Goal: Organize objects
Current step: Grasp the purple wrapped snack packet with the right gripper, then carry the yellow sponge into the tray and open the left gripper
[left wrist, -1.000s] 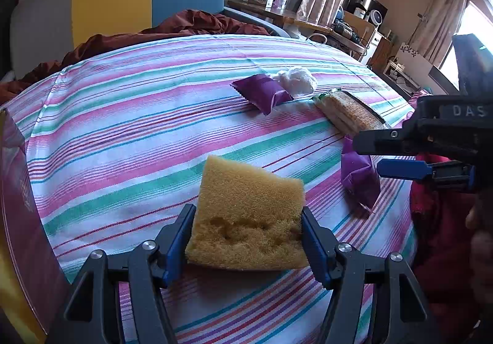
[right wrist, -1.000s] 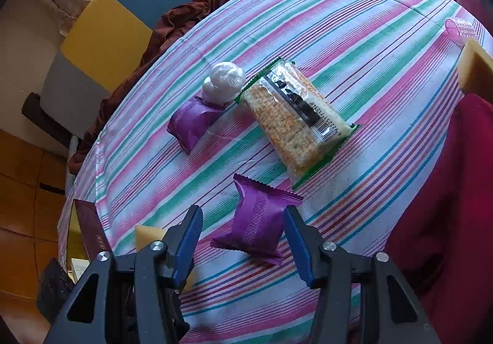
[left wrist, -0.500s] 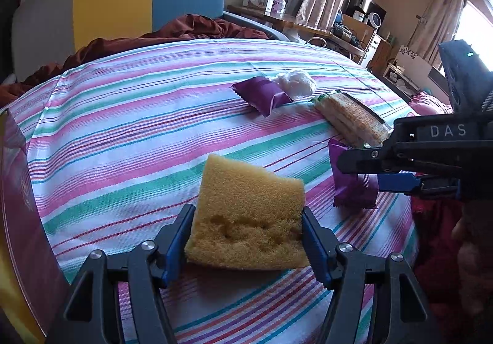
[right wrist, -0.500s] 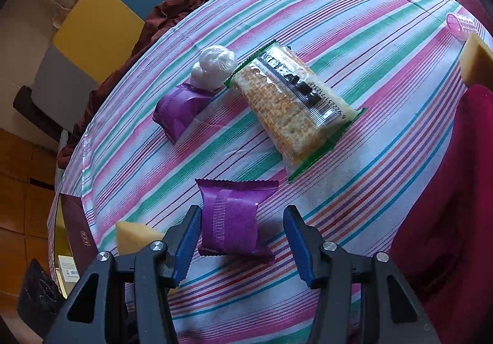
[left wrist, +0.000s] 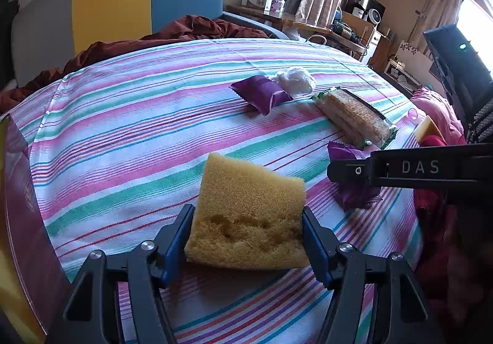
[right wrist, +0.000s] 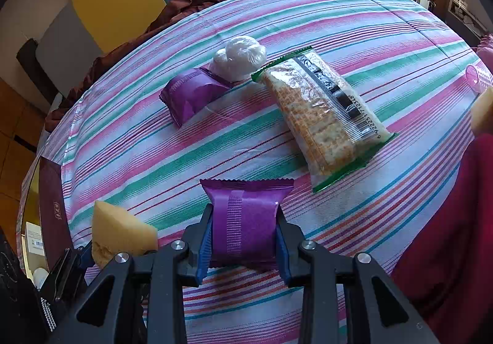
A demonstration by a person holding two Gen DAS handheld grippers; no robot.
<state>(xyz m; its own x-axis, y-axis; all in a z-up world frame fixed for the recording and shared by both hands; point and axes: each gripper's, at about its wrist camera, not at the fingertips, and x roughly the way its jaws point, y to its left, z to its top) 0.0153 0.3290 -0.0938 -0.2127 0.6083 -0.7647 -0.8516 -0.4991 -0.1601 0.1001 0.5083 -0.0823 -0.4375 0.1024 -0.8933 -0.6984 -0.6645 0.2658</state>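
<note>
We are seeing only part of the purple packet point(left wrist: 354, 190) from the left wrist view, since the right hand-held gripper point(left wrist: 351, 173) is crossing in front of it. Far right of it, a second yellow piece point(right wrist: 483, 111) is cut off by the frame edge. Our left hand-held gripper point(left wrist: 248, 240) is tilting down, pinching the sponge point(left wrist: 249, 208) above the striped tabletop point(left wrist: 129, 140). Our right hand-held gripper point(right wrist: 245, 236) is pointing steeply down, pads squeezing the packet point(right wrist: 245, 220) just short of the crackers point(right wrist: 320, 116).
</note>
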